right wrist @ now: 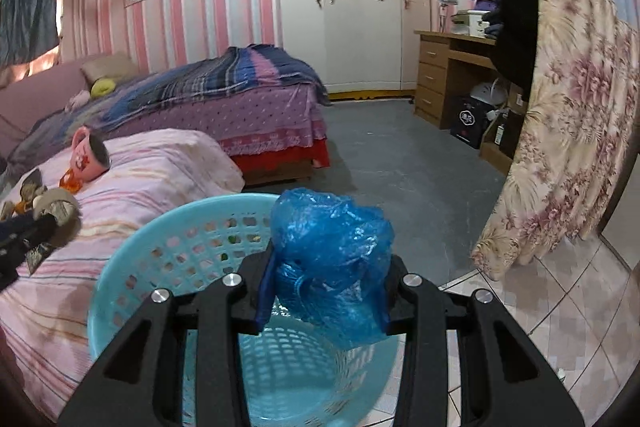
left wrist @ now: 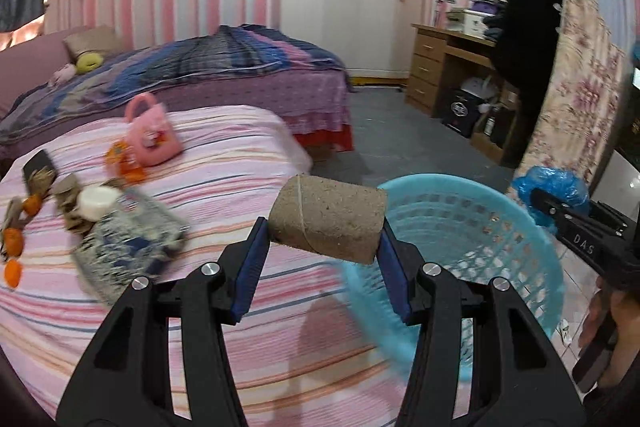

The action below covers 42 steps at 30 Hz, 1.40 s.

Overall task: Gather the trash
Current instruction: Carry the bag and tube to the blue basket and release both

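Left wrist view: litter (left wrist: 96,211) lies on the striped bed (left wrist: 240,163) at left, the left gripper (left wrist: 326,231) clamps a cardboard tube (left wrist: 328,223) over the bed's edge, and the basket (left wrist: 516,227) stands just right. Right wrist view: the right gripper (right wrist: 330,267) pinches a crumpled blue bag (right wrist: 332,251) above the basket (right wrist: 160,227), beside the bed (right wrist: 160,163).

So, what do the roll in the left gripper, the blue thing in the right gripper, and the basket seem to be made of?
Roll: likely cardboard, matte grey-brown with a grainy surface and a spiral seam.
Blue thing: thin plastic film, glossy, crinkled and translucent.
Basket: moulded plastic, smooth light blue, with a grid of holes in its wall.
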Motion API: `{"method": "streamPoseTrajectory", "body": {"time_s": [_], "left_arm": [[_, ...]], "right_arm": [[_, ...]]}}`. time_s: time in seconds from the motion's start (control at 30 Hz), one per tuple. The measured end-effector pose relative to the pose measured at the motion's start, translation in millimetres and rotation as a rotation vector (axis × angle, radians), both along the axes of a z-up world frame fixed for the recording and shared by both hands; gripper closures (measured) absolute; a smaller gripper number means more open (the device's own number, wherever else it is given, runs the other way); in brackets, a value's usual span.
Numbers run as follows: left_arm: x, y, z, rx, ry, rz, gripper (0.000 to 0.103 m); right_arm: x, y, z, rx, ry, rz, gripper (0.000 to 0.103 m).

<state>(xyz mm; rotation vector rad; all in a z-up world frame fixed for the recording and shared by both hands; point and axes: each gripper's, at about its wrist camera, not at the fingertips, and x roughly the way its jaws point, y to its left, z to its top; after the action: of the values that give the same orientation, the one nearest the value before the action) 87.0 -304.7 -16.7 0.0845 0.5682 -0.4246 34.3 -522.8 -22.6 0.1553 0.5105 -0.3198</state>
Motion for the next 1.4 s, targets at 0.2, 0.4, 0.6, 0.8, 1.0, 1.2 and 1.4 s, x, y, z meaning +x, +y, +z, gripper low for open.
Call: {"method": "streamPoseTrajectory", "body": {"time_s": [0.2, 0.4, 0.6, 0.8, 1.0, 1.2, 1.4], "left_arm": [[3, -33, 1, -0.023, 0.031, -0.07, 0.05], [12, -38, -3, -0.001, 0.014, -0.055, 0.016], [22, -6, -1, 0.019, -0.009, 0.022, 0.009], [31, 32, 2, 0.001, 0.009, 0.094, 0.008], [30, 59, 8, 0.006, -0.006, 0.134, 0.006], [28, 97, 14, 0.017, -0.013, 0.175, 0.006], [28, 154, 17, 0.05, -0.034, 0.246, 0.006]], "right_arm": [[-8, -5, 1, -0.013, -0.038, -0.021, 0.064], [-9, -4, 0, -0.009, -0.034, -0.019, 0.064], [-2, 5, -4, -0.008, -0.009, -0.006, 0.064], [4, 14, -7, -0.008, 0.009, 0.005, 0.058], [8, 20, -5, -0.009, -0.007, -0.041, 0.023], [13, 29, -2, 0.035, -0.028, -0.053, 0.009], [29, 63, 6, 0.043, -0.048, -0.014, 0.005]]}}
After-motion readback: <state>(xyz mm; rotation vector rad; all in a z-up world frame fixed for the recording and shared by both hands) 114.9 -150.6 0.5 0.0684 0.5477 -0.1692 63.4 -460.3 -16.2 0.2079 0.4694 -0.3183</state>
